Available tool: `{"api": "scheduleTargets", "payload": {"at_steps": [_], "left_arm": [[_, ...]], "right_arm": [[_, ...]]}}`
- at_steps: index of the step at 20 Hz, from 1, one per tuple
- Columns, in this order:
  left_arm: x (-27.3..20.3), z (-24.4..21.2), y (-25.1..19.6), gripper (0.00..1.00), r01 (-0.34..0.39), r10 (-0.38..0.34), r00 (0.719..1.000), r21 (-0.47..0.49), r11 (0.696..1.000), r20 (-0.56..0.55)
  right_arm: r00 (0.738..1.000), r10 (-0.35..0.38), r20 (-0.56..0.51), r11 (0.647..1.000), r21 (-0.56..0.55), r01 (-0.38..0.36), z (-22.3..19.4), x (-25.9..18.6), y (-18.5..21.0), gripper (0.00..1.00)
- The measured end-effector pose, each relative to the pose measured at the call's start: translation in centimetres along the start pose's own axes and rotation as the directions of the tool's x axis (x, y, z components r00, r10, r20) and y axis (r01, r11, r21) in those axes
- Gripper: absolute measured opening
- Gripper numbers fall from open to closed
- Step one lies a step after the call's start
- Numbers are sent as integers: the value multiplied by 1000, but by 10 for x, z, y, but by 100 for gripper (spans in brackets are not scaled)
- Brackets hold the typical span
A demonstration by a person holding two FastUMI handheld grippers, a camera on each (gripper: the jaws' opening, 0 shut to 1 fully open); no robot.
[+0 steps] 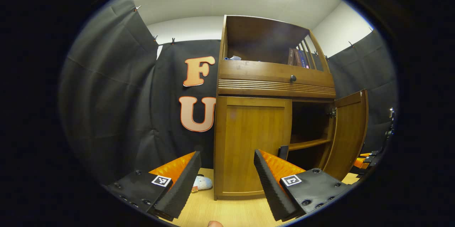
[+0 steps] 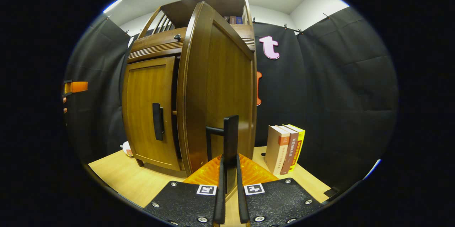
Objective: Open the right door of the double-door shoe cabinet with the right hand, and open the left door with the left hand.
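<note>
Shoe cabinet (image 1: 273, 77) stands on the light wood desk (image 1: 227, 209) against the black booth wall.

Right door (image 2: 217, 91): swung well out from the cabinet front. In the left gripper view it hangs open at the right (image 1: 350, 131), exposing a dark interior with one shelf (image 1: 307, 144).

Right gripper (image 2: 230, 180): fingers nearly together, both pressed on the dark vertical handle (image 2: 230, 138) of the right door.

Left door (image 1: 254, 145): closed, flush with the cabinet front. Its dark handle (image 2: 157, 121) sits at the door's inner edge.

Left gripper (image 1: 227, 170): jaws wide apart, holding nothing, in front of the left door and not touching it.

Drawer above the doors has a small round knob (image 1: 293, 78). Open top shelf holds a few books (image 1: 300, 58); titles unreadable.

Three books (image 2: 286, 148) stand upright on the desk just right of the cabinet; spine lettering too small to read.

Square black-and-white marker tags (image 2: 206, 189) on gripper bodies; no brand legible.
</note>
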State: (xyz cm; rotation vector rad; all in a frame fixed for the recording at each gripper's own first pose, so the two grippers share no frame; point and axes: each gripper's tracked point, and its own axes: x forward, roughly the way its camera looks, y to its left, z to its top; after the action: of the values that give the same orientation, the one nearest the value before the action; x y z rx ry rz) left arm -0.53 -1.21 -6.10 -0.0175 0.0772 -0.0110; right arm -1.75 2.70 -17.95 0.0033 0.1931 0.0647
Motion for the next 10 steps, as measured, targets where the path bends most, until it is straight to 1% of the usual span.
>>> {"api": "scheduleTargets", "payload": {"at_steps": [1,2,3,4,6,7,8,10], "left_arm": [[2,-2,-7,94,8,-8,1000,2,1000,-3],[5,-3,-15,94,14,-14,1000,3,1000,-6],[9,-4,-22,95,19,-19,1000,1,1000,-7],[12,-7,-30,96,28,-28,1000,-4,1000,-8],[22,-10,-50,97,57,-57,998,-20,998,-12],[26,-13,-60,94,73,-73,997,-28,997,-16],[29,-15,-70,94,87,-87,996,-33,996,-19],[36,-18,-84,94,94,-95,995,-24,995,-26]], "right_arm": [[1000,-23,6,1000,-7,23,1,-5,-12,14],[999,-40,8,999,-20,40,0,-7,-23,14],[998,-56,11,998,-23,57,-1,-8,-34,1],[998,-67,10,998,-20,67,-1,-8,-43,4],[998,-58,7,998,-2,58,-1,-8,-55,3],[999,-51,8,999,2,50,-1,-8,-58,3],[999,-47,8,999,-1,47,0,-8,-62,2],[1000,-28,9,1000,7,28,-1,-8,-73,3]]}}
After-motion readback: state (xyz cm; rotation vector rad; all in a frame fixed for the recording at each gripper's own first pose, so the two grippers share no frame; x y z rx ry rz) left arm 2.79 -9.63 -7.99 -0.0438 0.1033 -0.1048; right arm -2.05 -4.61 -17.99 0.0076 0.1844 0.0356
